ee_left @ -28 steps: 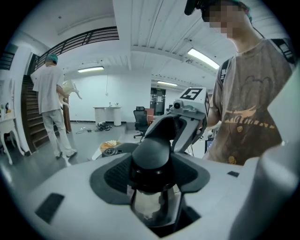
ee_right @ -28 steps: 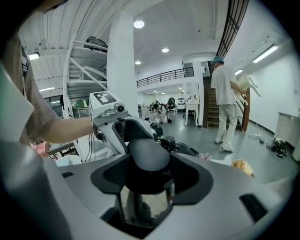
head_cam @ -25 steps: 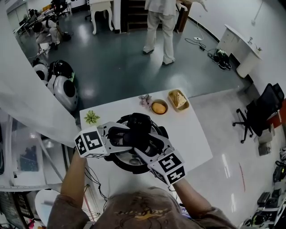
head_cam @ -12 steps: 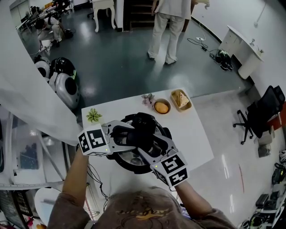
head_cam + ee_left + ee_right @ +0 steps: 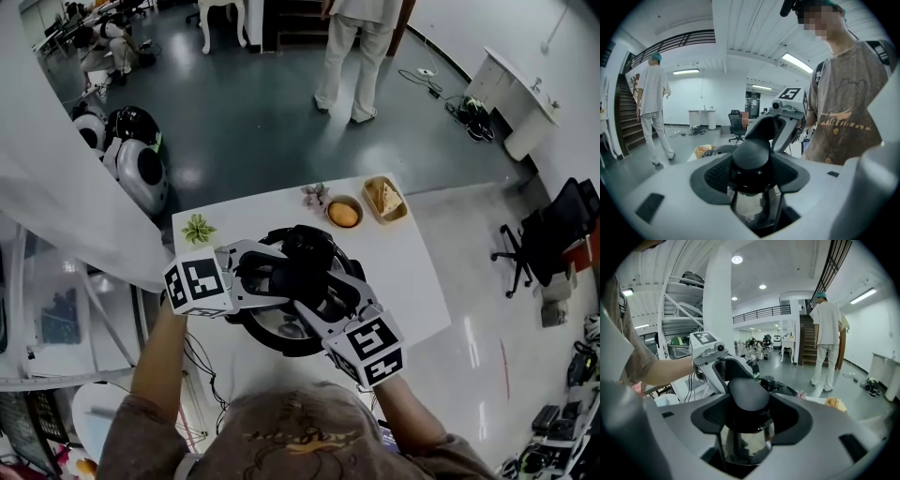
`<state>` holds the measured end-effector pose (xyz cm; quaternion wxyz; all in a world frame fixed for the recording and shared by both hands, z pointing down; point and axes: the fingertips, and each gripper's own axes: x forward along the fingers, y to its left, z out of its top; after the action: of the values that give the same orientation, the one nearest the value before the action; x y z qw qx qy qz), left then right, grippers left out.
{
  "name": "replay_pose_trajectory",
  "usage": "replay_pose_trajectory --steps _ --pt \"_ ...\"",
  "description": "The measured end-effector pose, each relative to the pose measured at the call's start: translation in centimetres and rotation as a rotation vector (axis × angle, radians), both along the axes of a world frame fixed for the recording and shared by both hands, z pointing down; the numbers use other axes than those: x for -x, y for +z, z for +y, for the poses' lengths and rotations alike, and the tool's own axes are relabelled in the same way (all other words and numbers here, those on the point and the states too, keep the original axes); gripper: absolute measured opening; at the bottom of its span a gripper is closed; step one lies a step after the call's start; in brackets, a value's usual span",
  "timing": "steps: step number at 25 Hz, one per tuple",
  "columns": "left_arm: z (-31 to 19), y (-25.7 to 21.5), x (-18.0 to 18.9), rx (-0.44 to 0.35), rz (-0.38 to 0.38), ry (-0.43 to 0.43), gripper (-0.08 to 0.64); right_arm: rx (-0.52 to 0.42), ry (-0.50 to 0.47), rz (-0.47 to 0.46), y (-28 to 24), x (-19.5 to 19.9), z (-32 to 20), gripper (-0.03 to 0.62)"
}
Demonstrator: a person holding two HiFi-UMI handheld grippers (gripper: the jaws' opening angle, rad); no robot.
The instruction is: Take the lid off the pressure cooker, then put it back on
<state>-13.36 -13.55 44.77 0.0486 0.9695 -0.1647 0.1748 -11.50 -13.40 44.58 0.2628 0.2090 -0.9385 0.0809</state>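
pressure cooker [image 5: 274, 345] sits near the middle of the white table [image 5: 403, 281], its lid [image 5: 281, 325] mostly covered by the two grippers (whether it's seated or lifted a touch, i can't tell). left gripper [image 5: 279, 281] has its jaws set wide and clamped on the black left handle [image 5: 750, 157], and right gripper [image 5: 317, 302], facing it from the opposite side, grips the right handle [image 5: 749, 393] the same way. beyond the cooker stand a bowl [image 5: 343, 213] holding something orange and a small basket [image 5: 384, 199], both apart from it.
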Motion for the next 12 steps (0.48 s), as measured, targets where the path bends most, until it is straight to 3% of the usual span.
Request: replay_pose_trajectory --steps 9,12 --pt "0.04 0.41 -0.11 -0.013 -0.018 0.056 0.259 -0.003 0.067 0.007 0.49 -0.05 0.16 0.267" --pt "0.04 0.36 -0.1 -0.012 -0.021 0.051 0.262 -0.027 0.043 -0.031 0.5 -0.11 0.12 0.265"
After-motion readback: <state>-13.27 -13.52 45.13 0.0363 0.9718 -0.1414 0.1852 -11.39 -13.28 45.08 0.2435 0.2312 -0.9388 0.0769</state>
